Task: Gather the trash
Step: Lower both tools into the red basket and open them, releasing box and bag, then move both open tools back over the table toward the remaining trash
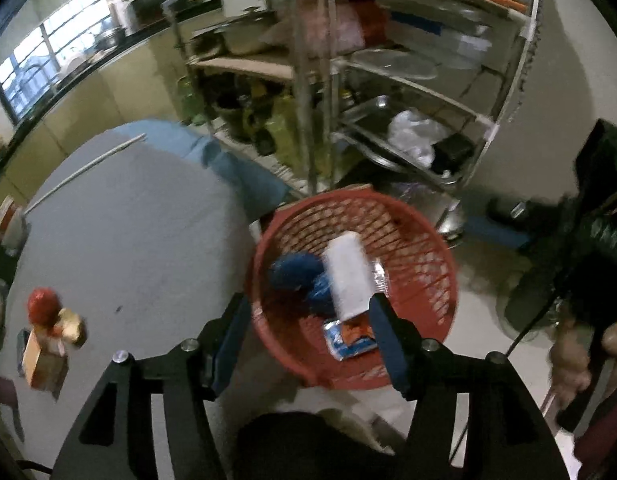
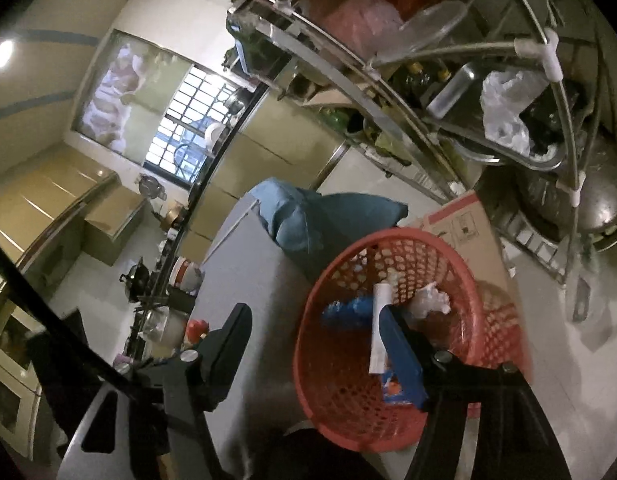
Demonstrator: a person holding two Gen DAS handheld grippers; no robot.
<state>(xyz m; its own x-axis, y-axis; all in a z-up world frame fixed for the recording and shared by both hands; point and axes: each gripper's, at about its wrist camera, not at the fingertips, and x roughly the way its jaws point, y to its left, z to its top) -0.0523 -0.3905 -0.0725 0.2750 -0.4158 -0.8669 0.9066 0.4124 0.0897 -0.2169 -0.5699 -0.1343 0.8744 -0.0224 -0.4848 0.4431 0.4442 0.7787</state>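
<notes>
While both grippers, left (image 1: pixel 308 334) and right (image 2: pixel 320 344), hang wide and empty over the red basket (image 1: pixel 420 320) at lower centre, lift clear without snagging its rim.

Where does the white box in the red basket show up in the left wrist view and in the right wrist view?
Left wrist view: white box sits centre, inside the red basket, beside a blue wad.
Right wrist view: white box is lower right of centre, seen edge-on in the red basket.
Shared landmark: metal rack behind the basket.
</notes>
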